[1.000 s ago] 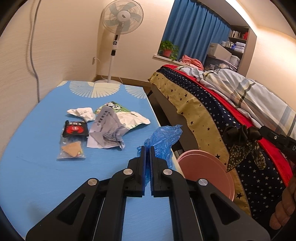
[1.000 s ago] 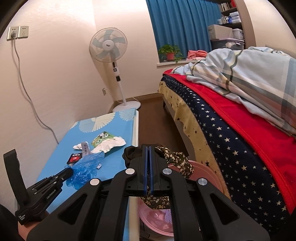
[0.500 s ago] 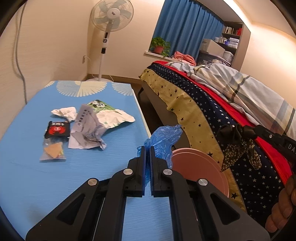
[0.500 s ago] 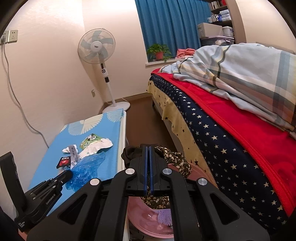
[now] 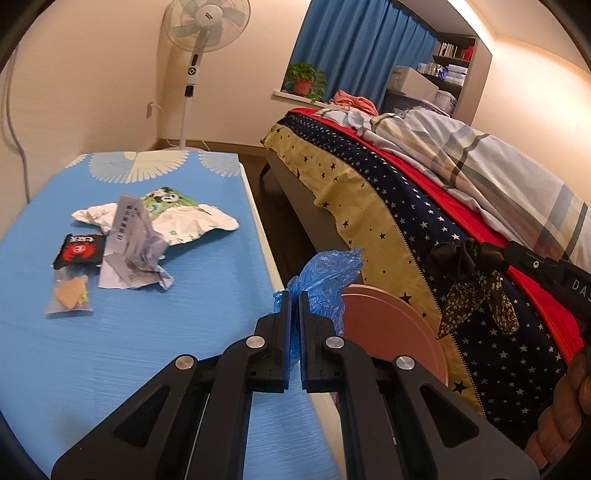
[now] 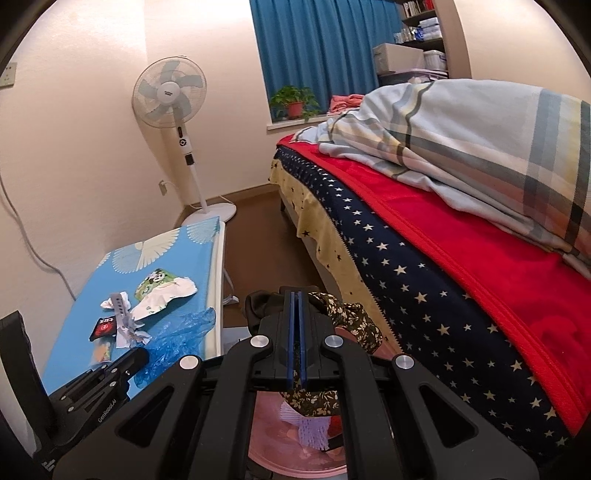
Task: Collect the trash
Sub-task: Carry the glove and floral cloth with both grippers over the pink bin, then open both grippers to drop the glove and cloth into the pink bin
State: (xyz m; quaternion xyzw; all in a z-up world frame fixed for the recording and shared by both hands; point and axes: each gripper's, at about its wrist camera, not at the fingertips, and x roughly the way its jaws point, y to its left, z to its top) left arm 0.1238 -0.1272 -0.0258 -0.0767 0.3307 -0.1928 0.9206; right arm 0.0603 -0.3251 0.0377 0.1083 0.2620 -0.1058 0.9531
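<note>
Bedroom scene, warm light, and right at the bottom of the left wrist view the left tongs [image 5: 293, 306] are clamped tight on a crumpled blue plastic bag [image 5: 327, 280]. That bag's long axis runs up and to the right from the fingertips, its ragged top pointing at the bed [image 5: 388, 206]. It hangs just past the right edge of the blue desk [image 5: 155, 332], over the near rim of a pink bin [image 5: 399, 325].

Over in the right wrist view, the right tongs [image 6: 295, 314] are squeezed shut on a dark floral cloth [image 6: 351, 321]. One black bunched end sits left of the fingertips, a patterned tail trails right, and another strip droops straight down below the jaws over the open bin [image 6: 273, 435], where white and red scraps already lie.

Mid-frame on the left view, the desk's white edge runs diagonally upward, with a narrow strip of dark floor [image 5: 280, 221] between it and the bed. Open blue surface fills the lower left.

Further back on the desk, the remaining trash clusters upper left: a clear packet with an orange piece [image 5: 70, 295], a black wrapper with a red crab [image 5: 78, 251], a crumpled printed paper [image 5: 131, 254], a white and green panda wrapper [image 5: 184, 218], and a white tissue wad [image 5: 92, 218].

Beyond, a standing fan [image 5: 203, 33] at the far wall.
</note>
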